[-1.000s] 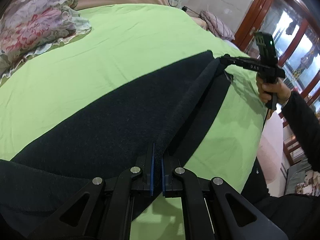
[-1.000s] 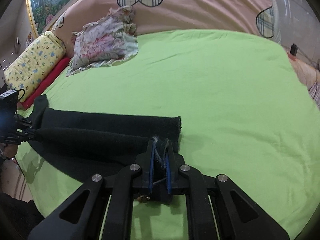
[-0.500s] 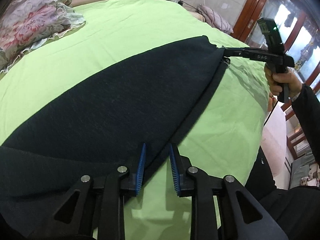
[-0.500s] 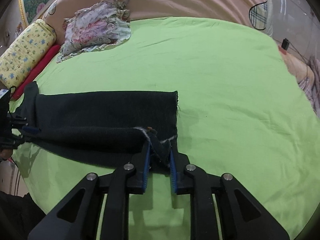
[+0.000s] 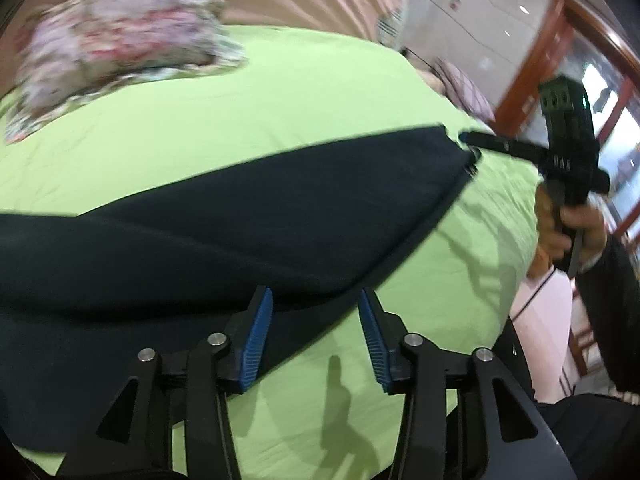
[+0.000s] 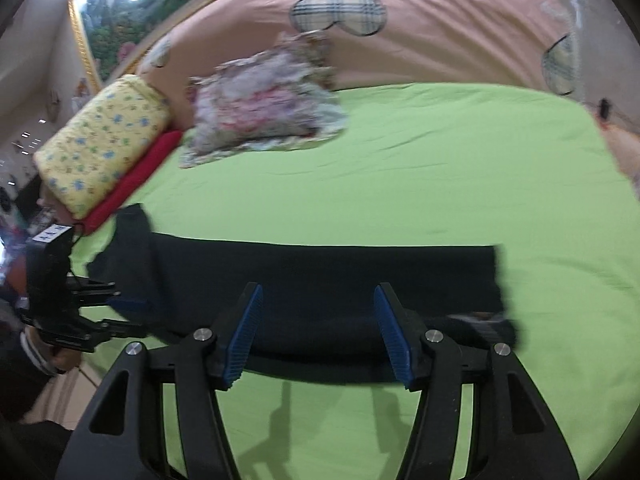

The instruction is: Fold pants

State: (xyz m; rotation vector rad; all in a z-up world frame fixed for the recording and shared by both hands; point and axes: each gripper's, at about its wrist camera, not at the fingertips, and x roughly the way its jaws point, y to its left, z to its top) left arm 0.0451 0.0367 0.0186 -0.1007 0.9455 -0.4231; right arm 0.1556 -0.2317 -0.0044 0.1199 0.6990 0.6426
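Big green sheet (image 6: 400, 184) covers the whole bed, with a peach duvet (image 6: 420, 32) with plaid hearts bunched up along the far side. The dark pants (image 6: 320, 276) lie flat across the near part of the sheet as one long folded strip, running left to right in the right wrist view, hem end off to the right.

Further back there's a floral pillow (image 6: 264, 116) sitting on the sheet, and a yellow flowery bolster (image 6: 104, 148) on top of a red cushion (image 6: 140, 176) over at the left edge.

The right gripper (image 6: 318, 328) hangs just over the near edge of the pants, jaws spread wide, nothing between the blue pads. Same deal with the left gripper (image 5: 316, 336) at the other end: jaws wide apart, hovering over the pants' edge, not gripping anything. Both views are a bit motion-blurred, so I can't tell if any fingertip is actually touching the fabric.
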